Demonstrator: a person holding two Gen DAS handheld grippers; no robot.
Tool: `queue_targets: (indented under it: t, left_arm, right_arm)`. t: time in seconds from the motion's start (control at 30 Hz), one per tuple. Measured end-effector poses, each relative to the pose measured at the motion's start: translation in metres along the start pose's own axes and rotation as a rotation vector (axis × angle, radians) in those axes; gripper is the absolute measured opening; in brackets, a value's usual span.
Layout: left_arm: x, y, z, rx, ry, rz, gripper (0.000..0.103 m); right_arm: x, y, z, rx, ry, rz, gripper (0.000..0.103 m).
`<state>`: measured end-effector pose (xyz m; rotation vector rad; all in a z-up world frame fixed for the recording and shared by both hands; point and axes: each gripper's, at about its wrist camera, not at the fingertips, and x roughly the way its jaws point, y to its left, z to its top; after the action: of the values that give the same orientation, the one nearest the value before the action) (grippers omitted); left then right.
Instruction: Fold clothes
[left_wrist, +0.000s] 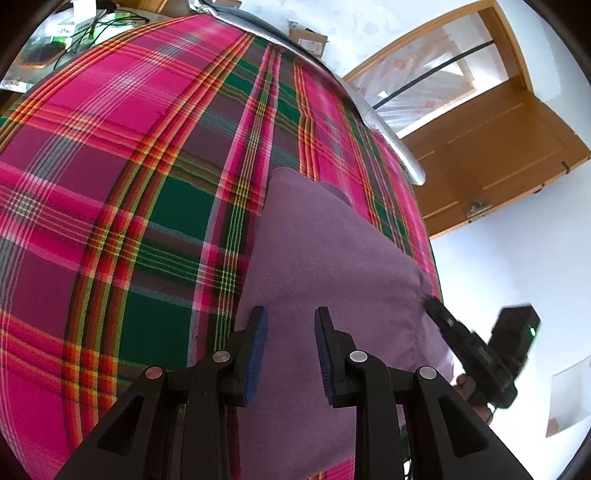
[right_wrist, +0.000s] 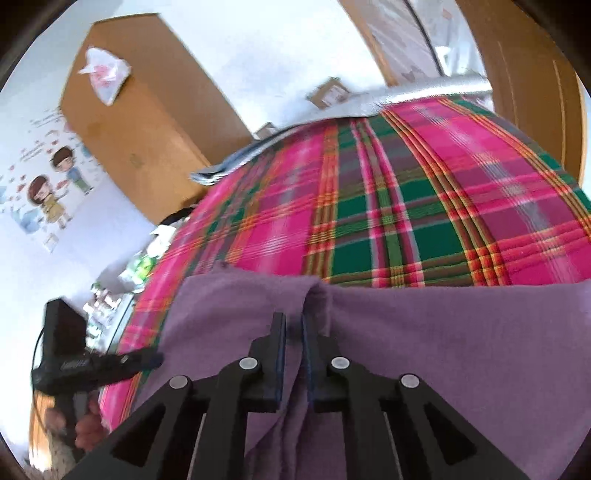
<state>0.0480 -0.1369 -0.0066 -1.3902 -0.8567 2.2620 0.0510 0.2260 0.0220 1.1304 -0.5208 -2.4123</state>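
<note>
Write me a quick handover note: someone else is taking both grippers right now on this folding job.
Left gripper: open, hovering over the purple garment, gripping nothing.
Right gripper: jaws nearly together around a raised ridge of the same garment near its far edge; firm pinch not confirmed.
Garment lies on the plaid blanket, near its edge.
Done: it looks at least partly folded; how many folds I cannot tell.
Left: secure the right grip, carry the fold over, flatten it.
</note>
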Motion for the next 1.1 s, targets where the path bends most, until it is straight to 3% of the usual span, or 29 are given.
queue_targets:
  t: [0.3,0.47,0.5,0.53,0.7,0.93,1.1]
  left_arm:
    - [-0.006,0.0,-0.008,0.002,-0.006,0.001,0.026]
    - [-0.008,-0.002,-0.01,0.011,-0.007,0.01,0.026]
    - [-0.008,-0.002,-0.011,0.01,-0.008,0.011,0.026]
    - [-0.008,-0.001,-0.011,0.007,-0.008,0.012,0.026]
    - [-0.008,0.001,-0.013,0.0,-0.001,0.006,0.026]
    - [-0.009,0.003,-0.014,-0.002,-0.001,0.003,0.026]
    - [-0.013,0.003,-0.015,-0.001,-0.006,0.008,0.026]
  right_arm:
    - [-0.034,0.009,-0.052,0.029,0.081,0.149,0.019]
    - [-0.028,0.019,-0.057,0.002,0.089,0.14,0.019]
    - [-0.027,0.02,-0.056,-0.004,0.082,0.137,0.01]
    - [-0.029,0.021,-0.055,-0.014,0.078,0.13,0.008]
    - [-0.048,0.027,-0.049,-0.065,0.03,0.107,0.007]
    - [-0.027,0.009,-0.055,0.011,0.106,0.015,0.006]
    - [-0.038,0.032,-0.044,-0.088,0.039,-0.036,0.007]
